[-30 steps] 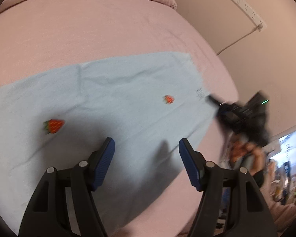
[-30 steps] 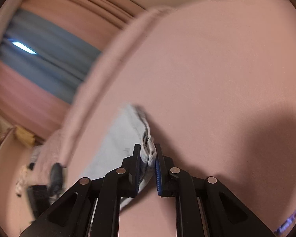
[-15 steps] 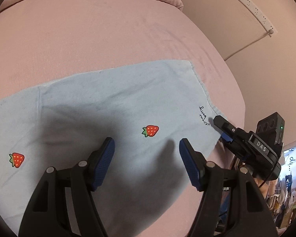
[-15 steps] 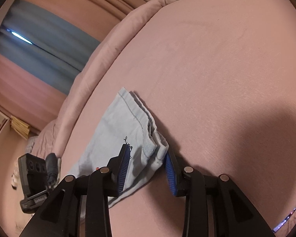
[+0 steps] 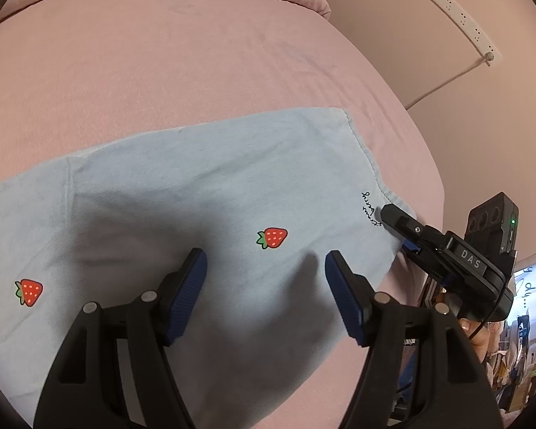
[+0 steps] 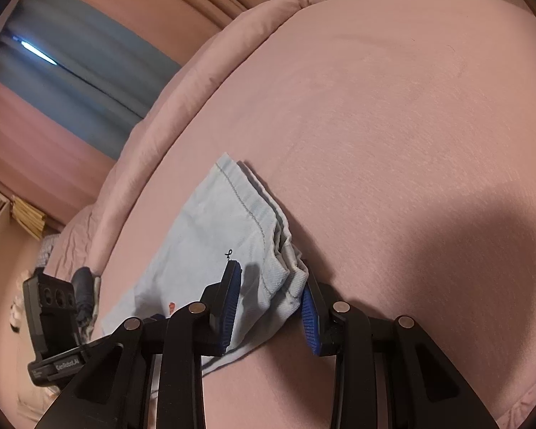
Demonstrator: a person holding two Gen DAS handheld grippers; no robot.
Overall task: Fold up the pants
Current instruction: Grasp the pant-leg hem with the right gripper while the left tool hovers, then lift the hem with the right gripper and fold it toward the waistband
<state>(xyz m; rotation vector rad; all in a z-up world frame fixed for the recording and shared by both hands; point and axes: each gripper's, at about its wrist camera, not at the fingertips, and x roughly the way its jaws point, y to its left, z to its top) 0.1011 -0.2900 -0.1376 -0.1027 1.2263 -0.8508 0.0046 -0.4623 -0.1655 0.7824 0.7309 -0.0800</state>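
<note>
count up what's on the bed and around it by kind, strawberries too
pants: 1
strawberry prints: 2
claws, left and right: 2
power strip: 1
total: 6

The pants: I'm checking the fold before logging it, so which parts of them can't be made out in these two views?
- Left wrist view: the pants run off the left and bottom edges, so their far end is cut off; the left gripper covers the near cloth.
- Left wrist view: the black script is too small to read.
- Right wrist view: the right gripper, jaws open around the hem, hides the cloth beneath.
</note>
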